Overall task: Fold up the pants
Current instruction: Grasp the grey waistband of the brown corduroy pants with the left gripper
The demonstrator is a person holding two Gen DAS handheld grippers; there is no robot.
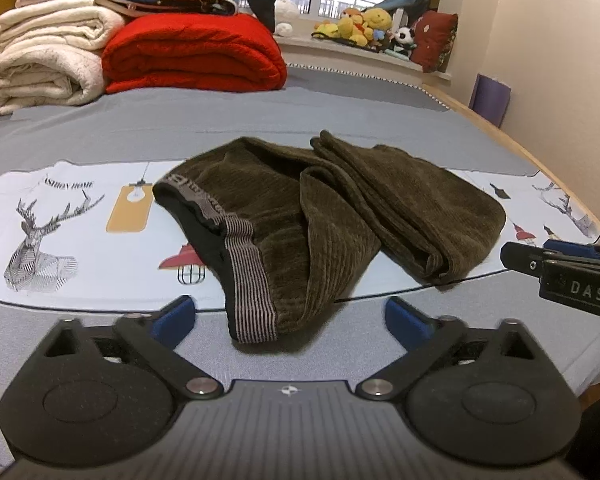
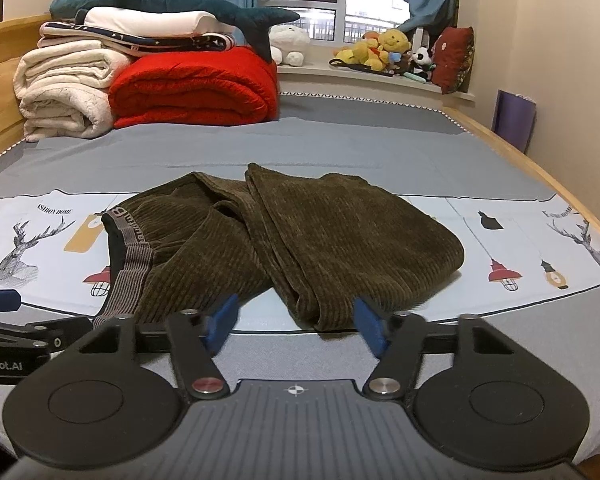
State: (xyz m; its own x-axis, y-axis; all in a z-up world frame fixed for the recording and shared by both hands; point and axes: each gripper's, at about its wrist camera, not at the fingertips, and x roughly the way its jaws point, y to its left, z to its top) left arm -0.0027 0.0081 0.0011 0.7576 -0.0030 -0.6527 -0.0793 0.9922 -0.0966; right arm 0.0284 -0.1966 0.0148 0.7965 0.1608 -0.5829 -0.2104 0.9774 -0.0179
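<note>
Grey-sheeted bed (image 2: pixel 320 148) held crumpled olive-brown corduroy pants (image 2: pixel 284 240) at centre; left gripper (image 1: pixel 290 316) at 6 o'clock, right gripper (image 2: pixel 296 322) at 5, both spread apart, empty.

A grey bed sheet (image 2: pixel 340 148) covers the mattress, with a pale blue printed cloth (image 2: pixel 512 220) bearing deer and lamp drawings laid across its near part; at the far left sits a folded red fleece blanket (image 2: pixel 192 88), just beside a rolled cream fleece blanket (image 2: pixel 64 92); a dark teal plush shark (image 2: pixel 172 4) lies on top of the stack; on the far windowsill stands a cluster of yellow stuffed toys (image 2: pixel 376 54), a dark red cushion (image 2: pixel 456 58) to their right; a purple board (image 2: pixel 514 120) leans against the right wall.
</note>
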